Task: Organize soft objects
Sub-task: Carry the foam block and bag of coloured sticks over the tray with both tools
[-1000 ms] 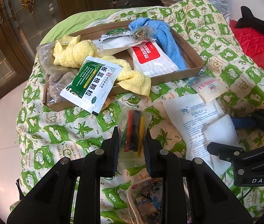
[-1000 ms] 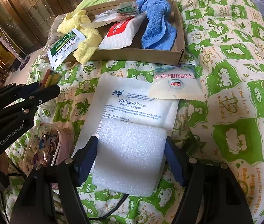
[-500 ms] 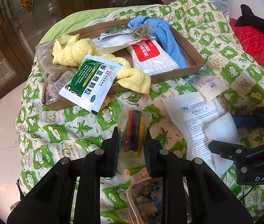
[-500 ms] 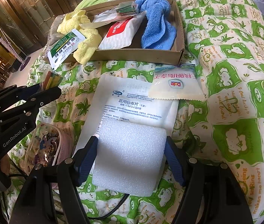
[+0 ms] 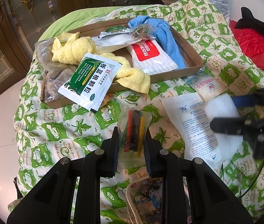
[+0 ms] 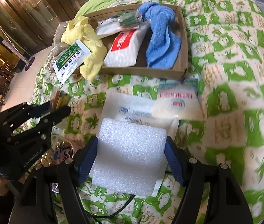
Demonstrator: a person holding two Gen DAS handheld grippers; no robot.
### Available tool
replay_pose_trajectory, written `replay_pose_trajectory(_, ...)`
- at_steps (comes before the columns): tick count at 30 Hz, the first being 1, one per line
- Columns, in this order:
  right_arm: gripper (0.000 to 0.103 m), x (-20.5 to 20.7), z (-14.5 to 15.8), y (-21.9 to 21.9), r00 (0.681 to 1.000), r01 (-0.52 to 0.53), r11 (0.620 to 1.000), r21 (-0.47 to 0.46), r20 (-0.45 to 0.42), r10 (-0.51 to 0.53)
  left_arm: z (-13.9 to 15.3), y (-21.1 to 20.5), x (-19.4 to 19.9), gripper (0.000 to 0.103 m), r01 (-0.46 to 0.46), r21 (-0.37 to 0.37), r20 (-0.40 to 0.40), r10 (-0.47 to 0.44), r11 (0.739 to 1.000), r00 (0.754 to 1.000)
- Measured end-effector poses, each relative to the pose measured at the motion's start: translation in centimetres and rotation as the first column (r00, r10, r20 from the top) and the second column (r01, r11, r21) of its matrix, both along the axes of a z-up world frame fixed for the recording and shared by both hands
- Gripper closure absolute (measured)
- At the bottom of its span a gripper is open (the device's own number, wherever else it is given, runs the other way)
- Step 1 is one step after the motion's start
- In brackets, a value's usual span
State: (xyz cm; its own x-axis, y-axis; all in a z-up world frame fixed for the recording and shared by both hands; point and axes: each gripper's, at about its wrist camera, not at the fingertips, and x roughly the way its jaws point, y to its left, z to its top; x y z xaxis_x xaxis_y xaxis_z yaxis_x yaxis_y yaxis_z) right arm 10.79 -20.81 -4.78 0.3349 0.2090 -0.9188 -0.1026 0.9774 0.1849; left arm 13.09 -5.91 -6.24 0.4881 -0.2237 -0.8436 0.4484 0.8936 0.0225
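My left gripper (image 5: 131, 136) is shut on a clear bag of coloured sticks (image 5: 134, 130) and holds it above the green quilt; it shows in the right wrist view (image 6: 57, 108) too. My right gripper (image 6: 131, 145) is shut on a white foam block (image 6: 130, 155), also seen in the left wrist view (image 5: 221, 110). A cardboard tray (image 5: 191, 50) ahead holds a yellow towel (image 5: 74, 48), a blue towel (image 5: 165, 35), a red-and-white packet (image 5: 150, 56) and a green-and-white sachet (image 5: 90, 80).
A white gauze packet (image 6: 132, 110) and a pale snack packet (image 6: 178, 104) lie on the quilt before the tray. A patterned clear pouch (image 5: 147, 196) lies under my left gripper. A red padded item (image 5: 251, 44) is at the right.
My right gripper has lifted and moved forward with the foam block toward the tray. My left gripper stays nearly still with the bag.
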Motion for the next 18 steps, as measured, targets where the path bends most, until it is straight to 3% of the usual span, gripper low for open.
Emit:
replay_pose_trajectory(10,0.032,3.9,2.2,-0.7,0.999,0.008,0.999,-0.037,0.052,-0.006,0.5,0.2,0.7,0.081,-0.007,-0.007,-0.003,0.007,1.0,1.0)
replay_pose_trajectory(18,0.032,6.5,2.6,-0.7,0.998,0.013,0.999,-0.033,0.06,-0.011,3.1,0.5,2.9,0.081,-0.007,-0.035,0.021,0.008,0.999,1.0)
